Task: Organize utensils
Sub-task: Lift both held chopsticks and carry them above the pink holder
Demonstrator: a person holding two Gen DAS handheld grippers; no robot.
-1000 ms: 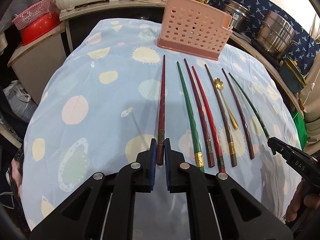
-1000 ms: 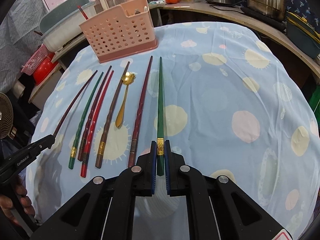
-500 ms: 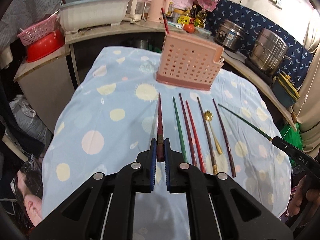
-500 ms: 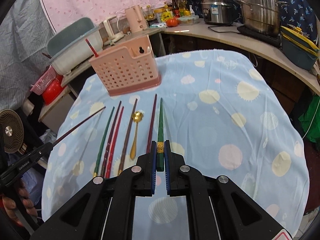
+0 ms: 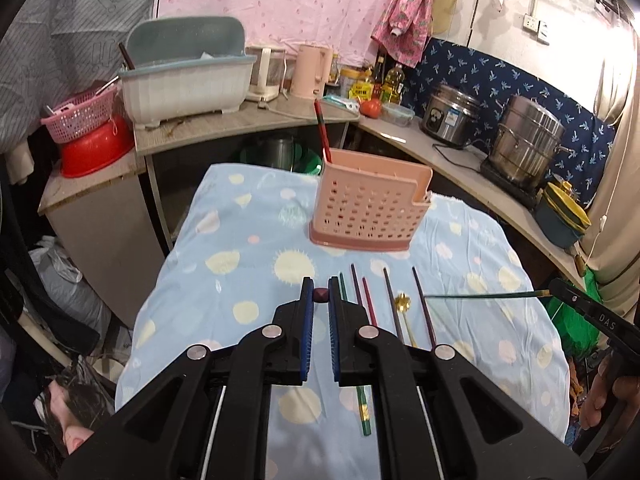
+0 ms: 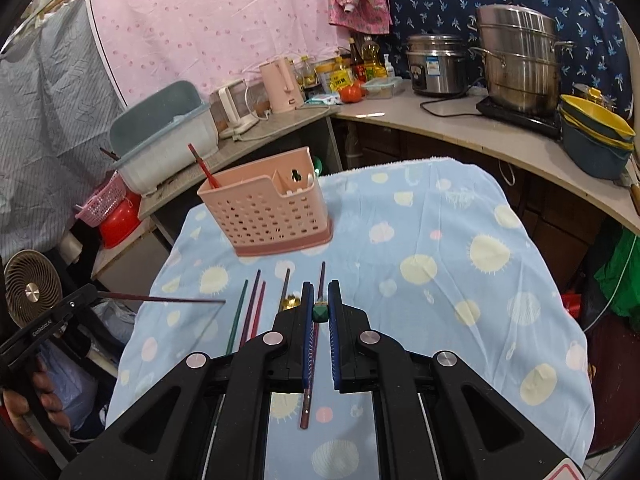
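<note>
- My left gripper [image 5: 321,295] is clenched on a dark red chopstick [image 5: 321,294], lifted off the table [image 5: 240,248].
- Five chopsticks [image 5: 369,304] and a gold spoon [image 5: 402,302] lie near the front edge.
- The pink holder [image 5: 368,208] stands toward the far edge.
- My right gripper [image 6: 320,312] grasps a green chopstick [image 6: 320,313].

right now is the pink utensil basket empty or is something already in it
Not empty. One red chopstick stands tilted in the pink basket at its left end, poking above the rim. The compartment at the other end appears empty in the right wrist view.
</note>
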